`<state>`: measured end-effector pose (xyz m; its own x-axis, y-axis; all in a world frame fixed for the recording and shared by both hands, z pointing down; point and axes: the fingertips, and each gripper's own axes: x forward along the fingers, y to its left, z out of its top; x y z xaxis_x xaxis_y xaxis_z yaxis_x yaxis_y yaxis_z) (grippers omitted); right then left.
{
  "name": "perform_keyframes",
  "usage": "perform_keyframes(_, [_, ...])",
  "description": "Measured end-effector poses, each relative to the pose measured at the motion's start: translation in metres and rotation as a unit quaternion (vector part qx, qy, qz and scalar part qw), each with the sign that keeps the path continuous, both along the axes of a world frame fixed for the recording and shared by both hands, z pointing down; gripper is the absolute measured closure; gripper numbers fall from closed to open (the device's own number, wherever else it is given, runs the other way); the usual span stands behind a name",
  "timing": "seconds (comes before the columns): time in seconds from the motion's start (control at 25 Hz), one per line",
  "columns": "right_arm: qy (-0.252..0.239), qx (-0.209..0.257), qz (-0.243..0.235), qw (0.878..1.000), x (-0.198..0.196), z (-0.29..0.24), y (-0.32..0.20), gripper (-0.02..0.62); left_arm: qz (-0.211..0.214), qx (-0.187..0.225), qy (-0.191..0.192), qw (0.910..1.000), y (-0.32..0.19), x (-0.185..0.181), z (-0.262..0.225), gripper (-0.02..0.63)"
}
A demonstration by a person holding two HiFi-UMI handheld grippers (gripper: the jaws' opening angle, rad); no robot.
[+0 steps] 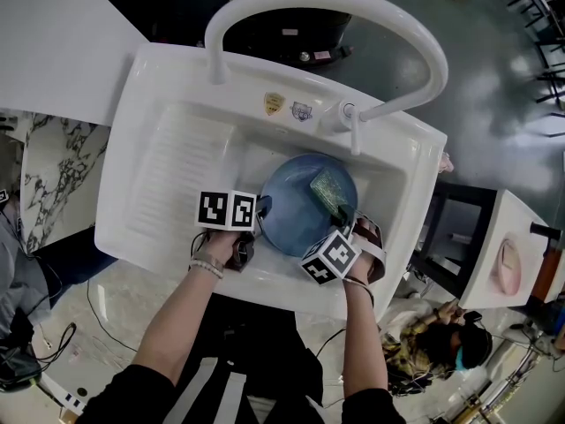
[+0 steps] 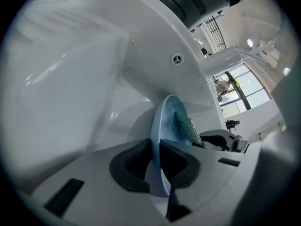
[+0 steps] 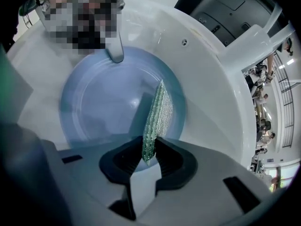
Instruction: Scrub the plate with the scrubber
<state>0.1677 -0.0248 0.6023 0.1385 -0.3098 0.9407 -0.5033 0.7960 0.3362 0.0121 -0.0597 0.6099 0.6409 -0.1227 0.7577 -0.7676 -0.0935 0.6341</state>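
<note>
**Plate pinned by its rim, scrubber laid across its face**

The left gripper (image 2: 155,161) has its fingers (image 2: 130,166) pressed together on the rim of the blue plate (image 2: 168,119), one pad on each side of the thin edge. This pinch looks meant to steady the plate. It rises at a tilt ahead of those fingers, so its hollow face turns toward the other hand rather than lying flat.

The right gripper (image 3: 149,158) pinches the green scrubber (image 3: 157,109) by its near end. Its fingers (image 3: 121,163) close on the pad edge-on, and the rest runs out ahead of them over the right part of the plate. Holding it by one end leaves most of the rough surface free to rub. From above, that free length seems to rest against the plate, though how hard it presses cannot be told.

Both pairs of fingers reach down into the white sink (image 1: 168,162), and the plate lies in the basin between them. A ridged draining slope lies out to the left of the left fingers. The tap (image 1: 353,117) stands just beyond the plate's far edge, under a white arched pipe (image 1: 327,3).

I judge the scrubbing to be under way, with one hand bracing and the other working. The weak point is the narrow rim grip. A firm push from the scrubber could twist the plate between the left fingers, so strokes running toward that grip seem safer than strokes across it.
</note>
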Motion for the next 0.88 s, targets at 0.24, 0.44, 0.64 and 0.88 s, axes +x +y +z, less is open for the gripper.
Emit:
perform_keyframes(0.24, [-0.009, -0.051, -0.009, 0.999, -0.007, 0.005, 0.025, 0.505, -0.001, -0.002, 0.001, 1.0, 0.001, 0.0, 0.0, 0.575])
perform_keyframes(0.44, [-0.041, -0.099, -0.011, 0.994, -0.019, 0.004, 0.051, 0.505, -0.001, -0.001, 0.0, 1.0, 0.001, 0.0, 0.0, 0.575])
perform_keyframes(0.64, [-0.076, -0.145, -0.028, 0.986, -0.034, -0.001, 0.071, 0.505, -0.001, 0.0, -0.001, 1.0, 0.0, 0.0, -0.001, 0.575])
perform_keyframes(0.88, [-0.135, -0.175, -0.032, 0.975, -0.052, -0.014, 0.088, 0.505, -0.002, 0.0, -0.006, 1.0, 0.0, -0.001, 0.0, 0.575])
